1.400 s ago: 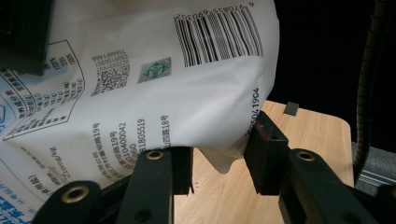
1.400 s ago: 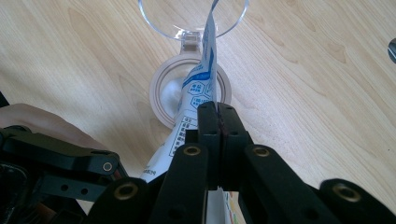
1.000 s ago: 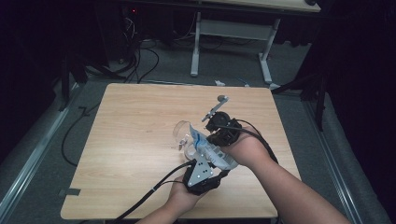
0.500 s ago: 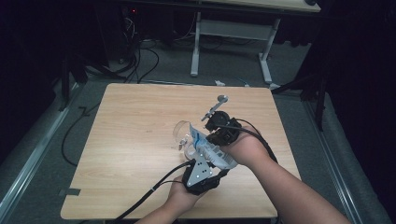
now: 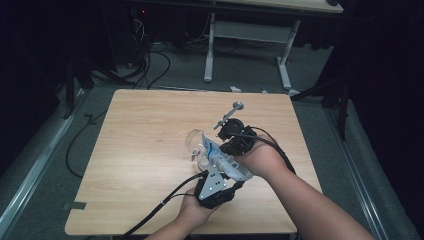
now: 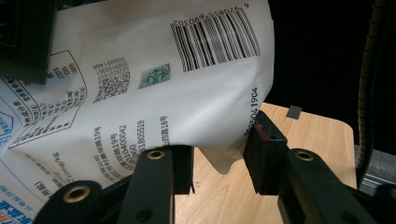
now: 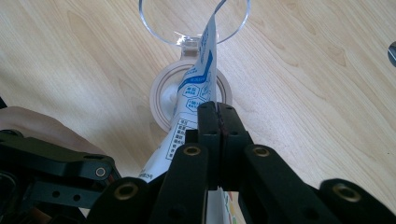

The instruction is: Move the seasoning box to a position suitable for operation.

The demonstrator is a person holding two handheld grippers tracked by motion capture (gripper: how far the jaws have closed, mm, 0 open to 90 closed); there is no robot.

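Observation:
A white packet with blue print (image 5: 216, 151) is held above the table between both grippers. My right gripper (image 7: 218, 116) is shut on the packet's (image 7: 196, 88) edge, and the packet's far end tips into the mouth of a clear round container (image 7: 194, 28). In the high view the container (image 5: 195, 141) stands just left of the right gripper (image 5: 231, 145). My left gripper (image 6: 222, 163) is open, jaws apart, and a lower corner of the packet (image 6: 163, 84) with its barcode hangs between them. In the high view the left gripper (image 5: 220, 167) is under the packet.
A metal spoon (image 5: 229, 114) lies on the wooden table (image 5: 145, 130) just beyond the right gripper. Cables trail from both grippers toward the front edge. More cables and a desk frame (image 5: 210, 50) are on the floor behind the table.

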